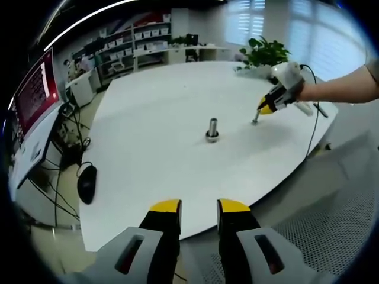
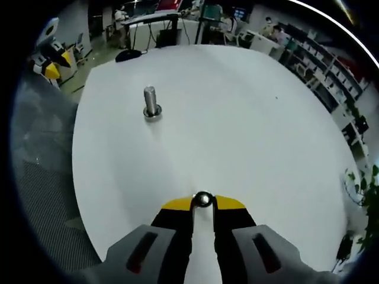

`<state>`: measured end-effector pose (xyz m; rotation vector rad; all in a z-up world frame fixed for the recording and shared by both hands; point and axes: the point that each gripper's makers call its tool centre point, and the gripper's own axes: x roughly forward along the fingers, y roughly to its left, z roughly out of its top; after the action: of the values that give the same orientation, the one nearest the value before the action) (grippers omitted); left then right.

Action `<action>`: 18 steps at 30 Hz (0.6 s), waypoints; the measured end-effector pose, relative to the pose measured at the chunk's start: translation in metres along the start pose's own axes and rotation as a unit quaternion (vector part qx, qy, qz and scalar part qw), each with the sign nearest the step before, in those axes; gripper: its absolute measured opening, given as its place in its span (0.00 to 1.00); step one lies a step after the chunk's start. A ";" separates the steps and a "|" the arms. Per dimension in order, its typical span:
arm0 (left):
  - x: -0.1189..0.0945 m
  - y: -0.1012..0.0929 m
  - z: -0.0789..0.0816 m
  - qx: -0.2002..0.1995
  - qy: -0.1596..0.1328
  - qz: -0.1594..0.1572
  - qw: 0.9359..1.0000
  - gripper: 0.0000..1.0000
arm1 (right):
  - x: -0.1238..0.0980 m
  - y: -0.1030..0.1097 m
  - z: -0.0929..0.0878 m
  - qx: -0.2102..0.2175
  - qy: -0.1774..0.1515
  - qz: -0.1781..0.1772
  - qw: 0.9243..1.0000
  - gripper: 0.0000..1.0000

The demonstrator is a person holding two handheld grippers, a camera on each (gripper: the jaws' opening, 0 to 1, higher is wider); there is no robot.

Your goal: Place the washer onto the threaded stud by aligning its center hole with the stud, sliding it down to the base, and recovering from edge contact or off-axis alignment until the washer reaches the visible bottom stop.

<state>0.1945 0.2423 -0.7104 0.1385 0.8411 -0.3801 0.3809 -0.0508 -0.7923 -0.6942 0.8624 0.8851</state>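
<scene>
Right gripper view has the right tongs (image 2: pixel 203 203) pinched on a small steel washer (image 2: pixel 204 199), held on edge between the yellow tips just above the white bench (image 2: pixel 249 136). Well ahead, the threaded stud (image 2: pixel 151 102) stands upright on its round base, bare. In the left gripper view the left tongs (image 1: pixel 198 208) hang parted with nothing between them, off the bench's near edge. Around the bench lie grey carpet (image 1: pixel 349 219), a red monitor (image 1: pixel 34 89), shelving with bins (image 1: pixel 142 38), a potted plant (image 1: pixel 266 52) and blinds on the windows (image 1: pixel 278 23).
</scene>
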 end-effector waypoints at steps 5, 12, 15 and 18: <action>0.000 0.000 0.000 -0.001 -0.001 0.000 1.000 0.22 | 0.010 0.001 -0.003 0.004 0.010 0.005 1.000 0.14; 0.000 -0.001 0.000 -0.002 -0.001 -0.002 1.000 0.21 | 0.027 0.000 -0.012 0.020 0.028 0.012 0.999 0.14; 0.000 -0.001 -0.001 -0.003 0.001 -0.003 1.000 0.21 | 0.029 0.001 -0.014 0.024 0.032 0.013 0.999 0.14; 0.000 -0.001 0.000 -0.003 0.000 -0.004 1.000 0.21 | 0.033 0.002 -0.016 0.025 0.031 0.013 0.999 0.15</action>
<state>0.1944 0.2415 -0.7109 0.1305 0.8430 -0.3852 0.3854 -0.0514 -0.8285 -0.6702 0.9482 0.8668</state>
